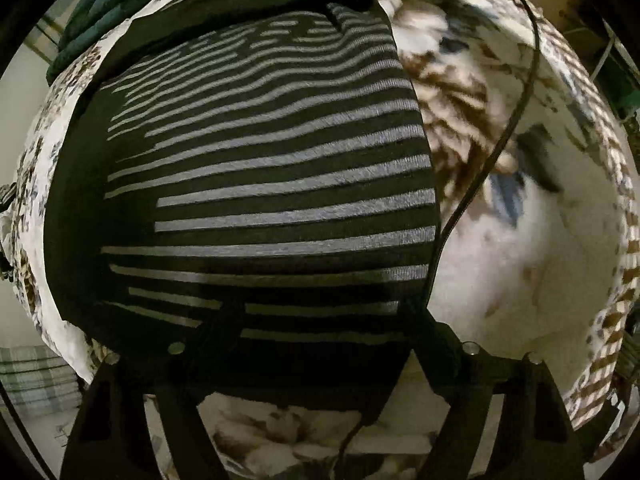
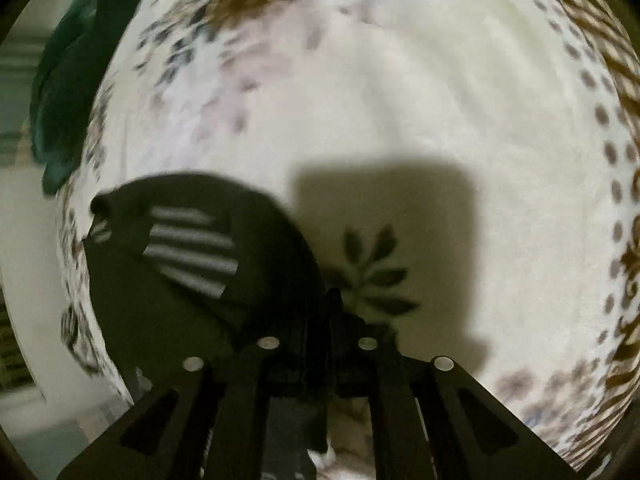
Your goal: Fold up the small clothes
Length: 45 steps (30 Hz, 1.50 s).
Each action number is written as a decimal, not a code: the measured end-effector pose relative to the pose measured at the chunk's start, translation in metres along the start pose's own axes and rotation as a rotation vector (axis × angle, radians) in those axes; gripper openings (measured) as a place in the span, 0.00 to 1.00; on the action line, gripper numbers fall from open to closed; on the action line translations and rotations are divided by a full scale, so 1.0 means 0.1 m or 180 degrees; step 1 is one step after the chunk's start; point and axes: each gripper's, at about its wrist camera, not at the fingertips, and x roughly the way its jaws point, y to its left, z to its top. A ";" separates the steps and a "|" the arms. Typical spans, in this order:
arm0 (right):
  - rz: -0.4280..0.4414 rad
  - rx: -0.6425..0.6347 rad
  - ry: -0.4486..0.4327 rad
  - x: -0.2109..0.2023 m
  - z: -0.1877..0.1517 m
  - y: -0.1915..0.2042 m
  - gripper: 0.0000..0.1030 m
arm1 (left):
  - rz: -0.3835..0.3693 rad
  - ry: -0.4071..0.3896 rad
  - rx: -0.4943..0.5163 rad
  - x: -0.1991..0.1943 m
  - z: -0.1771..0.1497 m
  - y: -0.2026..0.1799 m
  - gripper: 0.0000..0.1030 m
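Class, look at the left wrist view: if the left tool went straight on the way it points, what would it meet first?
Most likely the black garment with grey stripes, which fills the view directly ahead of the left tool; depth is unclear.

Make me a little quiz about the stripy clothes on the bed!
1. True or false: the stripy garment has red stripes.
2. What does it lie on? A) flowery bedspread B) wooden floor C) glass table
3. Fill in: the fingers of the right gripper are ___ together.
Key: 1 false, the stripes are grey on black; 2 A; 3 shut.
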 end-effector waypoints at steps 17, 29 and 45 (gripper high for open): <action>0.0335 -0.0506 -0.0049 0.39 -1.45 0.01 0.02 | 0.0218 -0.0071 -0.0530 -0.07 0.21 0.51 0.77; -0.0387 -0.0563 -0.0406 0.08 -1.54 -0.10 0.00 | 0.0179 -0.0065 -0.0629 -0.04 0.26 0.53 0.77; 0.0270 -0.0627 0.0238 0.51 -1.55 0.10 0.07 | 0.0268 -0.0076 -0.0635 0.01 0.34 0.65 0.77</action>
